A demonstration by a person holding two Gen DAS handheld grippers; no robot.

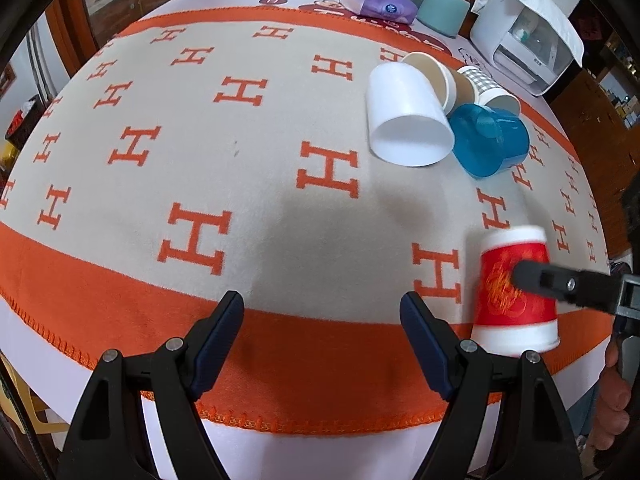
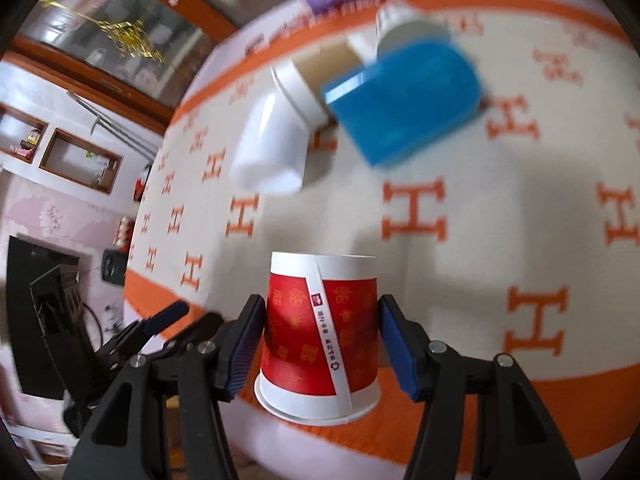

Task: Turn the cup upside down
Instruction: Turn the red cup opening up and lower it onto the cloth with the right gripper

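A red and white paper cup (image 2: 320, 336) sits between the pads of my right gripper (image 2: 320, 340), which is shut on it. The cup is upside down, its rim lowest and its base on top, held above the near orange border of the cloth. In the left wrist view the same cup (image 1: 514, 292) shows at the lower right with a right gripper finger (image 1: 560, 280) across it. My left gripper (image 1: 322, 312) is open and empty above the near edge of the table. It also shows in the right wrist view (image 2: 176, 320) at the lower left.
A cluster of cups lies on its side at the far right: a white cup (image 1: 404, 116), a brown paper cup (image 1: 436, 76), a checked cup (image 1: 488, 88) and a blue plastic cup (image 1: 488, 140). A tissue pack (image 1: 378, 2), a teal container (image 1: 444, 10) and a white appliance (image 1: 524, 44) stand behind.
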